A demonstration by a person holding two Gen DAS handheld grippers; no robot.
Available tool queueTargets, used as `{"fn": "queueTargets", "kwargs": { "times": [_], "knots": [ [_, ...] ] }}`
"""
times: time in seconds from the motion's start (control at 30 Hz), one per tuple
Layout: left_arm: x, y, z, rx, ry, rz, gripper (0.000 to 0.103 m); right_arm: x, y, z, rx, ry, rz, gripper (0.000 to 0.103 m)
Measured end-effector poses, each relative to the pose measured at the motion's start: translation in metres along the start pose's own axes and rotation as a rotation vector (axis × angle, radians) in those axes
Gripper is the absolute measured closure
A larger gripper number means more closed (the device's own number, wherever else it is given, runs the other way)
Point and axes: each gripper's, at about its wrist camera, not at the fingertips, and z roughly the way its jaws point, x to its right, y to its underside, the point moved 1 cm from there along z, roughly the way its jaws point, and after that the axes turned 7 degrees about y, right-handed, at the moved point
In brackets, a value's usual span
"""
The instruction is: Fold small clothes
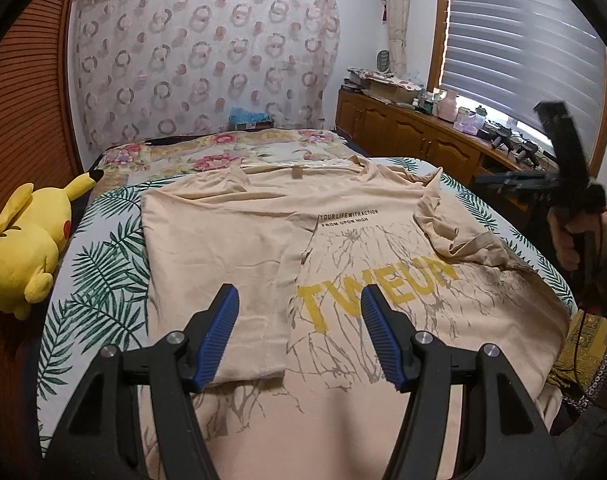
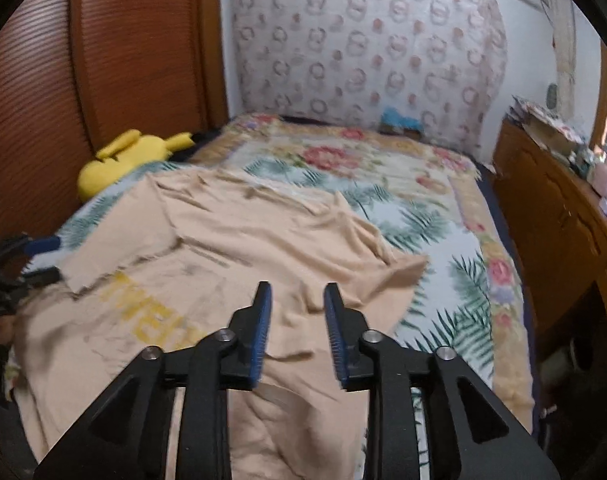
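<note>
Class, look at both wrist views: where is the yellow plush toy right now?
The yellow plush toy lies at the bed's left edge in both views, against the wooden slatted wall, just left of the beige T-shirt.

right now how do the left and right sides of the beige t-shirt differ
The shirt's left side is already folded inward, lying flat with a straight edge that covers part of the yellow lettering. The shirt's right side is still spread outward, with its sleeve crumpled and wrinkled. Both are the same beige cloth resting on the palm-leaf bedspread; neither pair of tongs holds them.
</note>
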Motion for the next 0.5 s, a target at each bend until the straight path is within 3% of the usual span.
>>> {"fn": "queueTargets", "kwargs": {
  "times": [0.33, 0.37, 0.43, 0.5],
  "knots": [
    [0.001, 0.005, 0.003, -0.012, 0.002, -0.003, 0.04, -0.014, 0.032, 0.065, -0.18, 0.006, -0.007, 0.067],
    [0.0, 0.006, 0.003, -0.012, 0.001, -0.006, 0.04, -0.017, 0.032, 0.065, -0.166, 0.003, -0.016, 0.069],
    [-0.001, 0.005, 0.004, -0.014, 0.0, -0.009, 0.04, -0.022, 0.03, 0.063, -0.168, -0.027, -0.035, 0.094],
    [-0.001, 0.006, 0.002, -0.017, -0.005, -0.006, 0.04, -0.037, 0.028, 0.061, -0.161, -0.043, -0.115, 0.1]
  ]
}}
